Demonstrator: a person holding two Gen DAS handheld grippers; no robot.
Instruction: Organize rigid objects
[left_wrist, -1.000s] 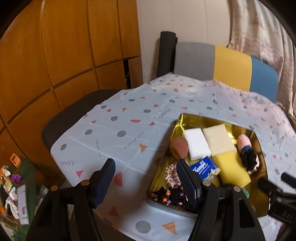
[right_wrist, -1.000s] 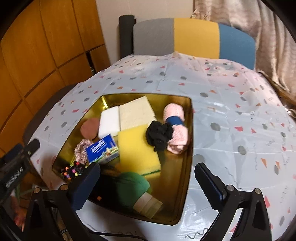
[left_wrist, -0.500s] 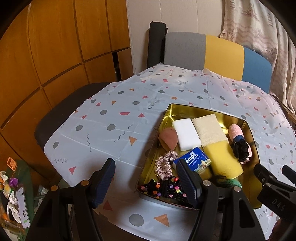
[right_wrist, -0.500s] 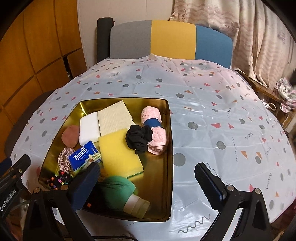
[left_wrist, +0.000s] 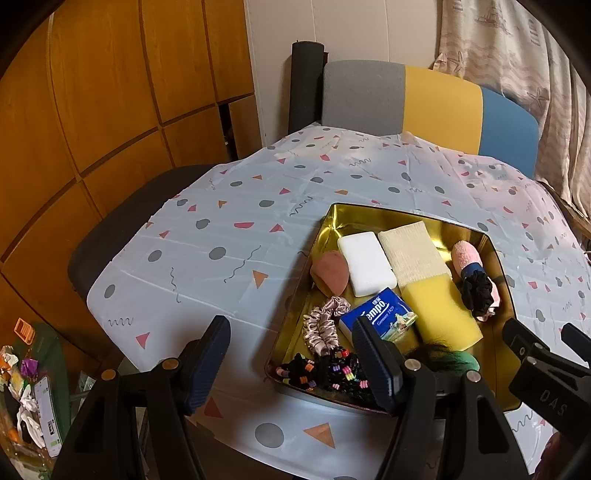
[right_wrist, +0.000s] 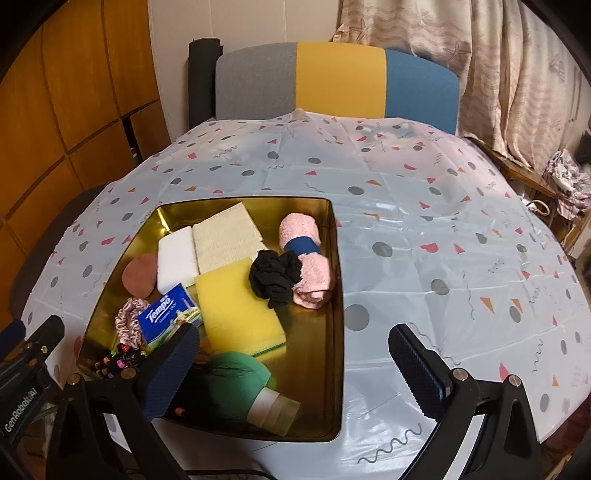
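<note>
Gold tray (left_wrist: 334, 216) in the left view now sits lower and further off than a second ago; left tongs (left_wrist: 290, 363) gape empty near its corner. Right view: right tongs (right_wrist: 295, 363) too have drawn back, wide and empty. Sponge (right_wrist: 236, 308), tissues (right_wrist: 168, 312) and towel (right_wrist: 306, 258) lie in the tray, which fits either a finished sort or one pending.

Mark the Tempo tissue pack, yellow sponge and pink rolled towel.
Tempo tissue pack (right_wrist: 168, 314): right wrist view, blue top face.
yellow sponge (right_wrist: 236, 306): right wrist view, top face.
pink rolled towel (right_wrist: 314, 273): right wrist view, roll below blue band.
</note>
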